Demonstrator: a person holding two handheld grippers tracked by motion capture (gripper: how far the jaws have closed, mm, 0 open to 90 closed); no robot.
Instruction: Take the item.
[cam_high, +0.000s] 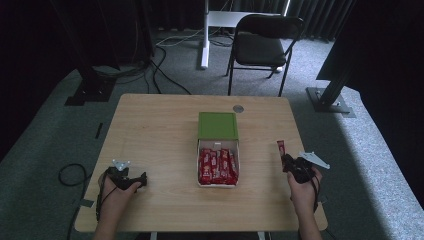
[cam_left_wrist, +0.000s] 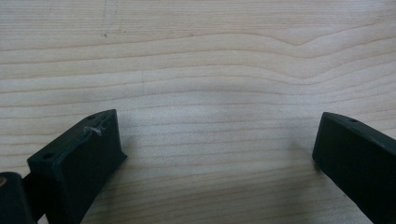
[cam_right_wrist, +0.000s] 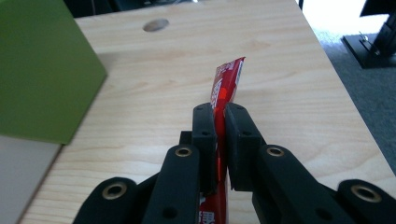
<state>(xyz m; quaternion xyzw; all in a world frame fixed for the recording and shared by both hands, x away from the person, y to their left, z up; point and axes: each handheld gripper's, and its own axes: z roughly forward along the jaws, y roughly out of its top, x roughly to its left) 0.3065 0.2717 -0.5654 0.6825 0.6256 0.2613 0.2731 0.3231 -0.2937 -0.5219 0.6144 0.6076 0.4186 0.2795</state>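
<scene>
Two hand-held grippers sit at the near edge of a wooden counter. The left hand-held gripper rests low over bare wood, jaws spread wide with nothing between them. The right hand-held gripper pinches a red sachet, held upright above the counter, right of the box. Mid-counter, that white box lies open with its green lid folded back, and a row of red sachets packs it. Judging by this, one sachet is out and most remain. Print on the sachets is too small to read. Beyond stands a dark chair.
</scene>
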